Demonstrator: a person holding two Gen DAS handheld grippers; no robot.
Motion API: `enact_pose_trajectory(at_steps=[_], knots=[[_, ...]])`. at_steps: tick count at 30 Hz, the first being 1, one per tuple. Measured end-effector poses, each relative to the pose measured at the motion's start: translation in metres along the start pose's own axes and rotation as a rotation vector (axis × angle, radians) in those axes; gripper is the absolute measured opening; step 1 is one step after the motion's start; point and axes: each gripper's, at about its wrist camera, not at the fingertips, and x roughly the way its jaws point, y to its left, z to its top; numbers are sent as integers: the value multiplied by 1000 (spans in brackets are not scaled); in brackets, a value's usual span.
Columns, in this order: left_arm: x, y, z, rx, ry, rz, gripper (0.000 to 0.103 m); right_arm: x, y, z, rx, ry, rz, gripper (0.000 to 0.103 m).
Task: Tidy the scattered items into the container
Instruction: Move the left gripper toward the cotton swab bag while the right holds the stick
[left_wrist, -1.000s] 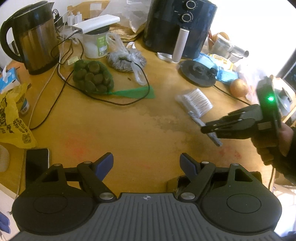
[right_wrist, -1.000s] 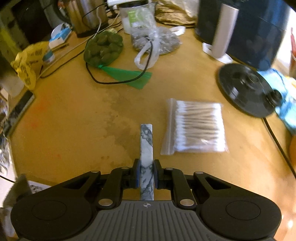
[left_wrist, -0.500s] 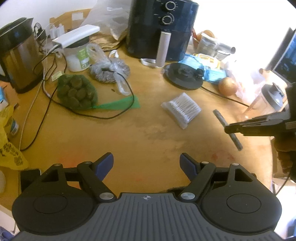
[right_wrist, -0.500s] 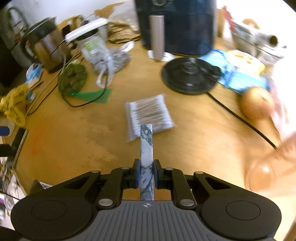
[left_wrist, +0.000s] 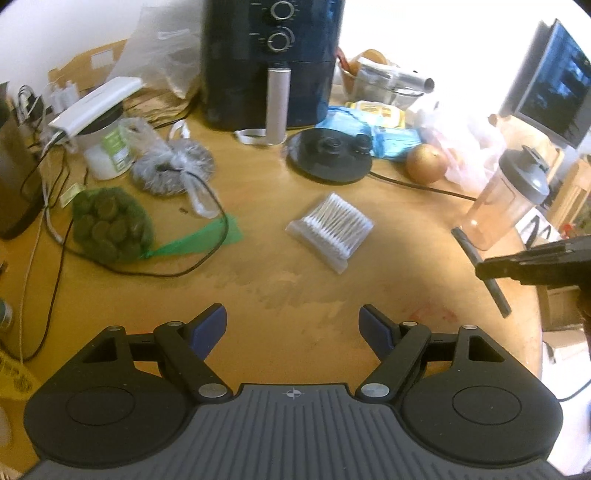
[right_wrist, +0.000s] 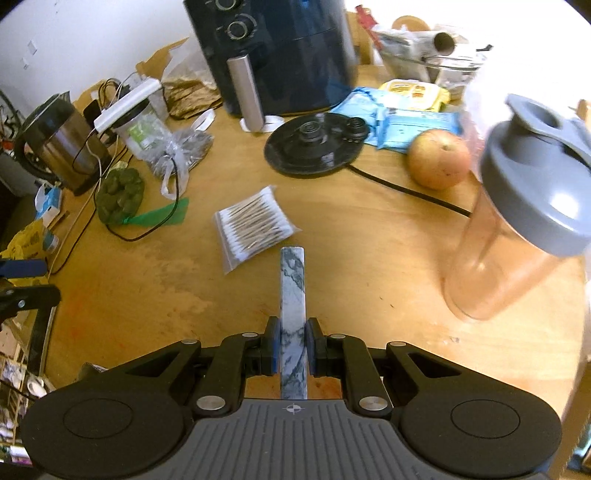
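While tilted down over the table, right claw clamps marbled bar, left claw wide, empty.

Both hand-held tools look alike. The left gripper has a ribbed grey base with a small crosshair mark at its middle, flanked by two black round housings with a shallow disc pressed into each. Black link arms run forward on silver rivets to blue-padded jaws. The right gripper has the same grey ribbing, black linkage, silver rivets and blue pads.
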Motion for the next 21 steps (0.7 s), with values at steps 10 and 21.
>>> enact_pose_trajectory(at_steps=[10,21], knots=[[25,-6,21,114,2,-33,79,-23,-11,-23,72,-30,-53,17],[65,-23,41,277,4,-45,79,-45,-21,-45,160,-56,-93,17]])
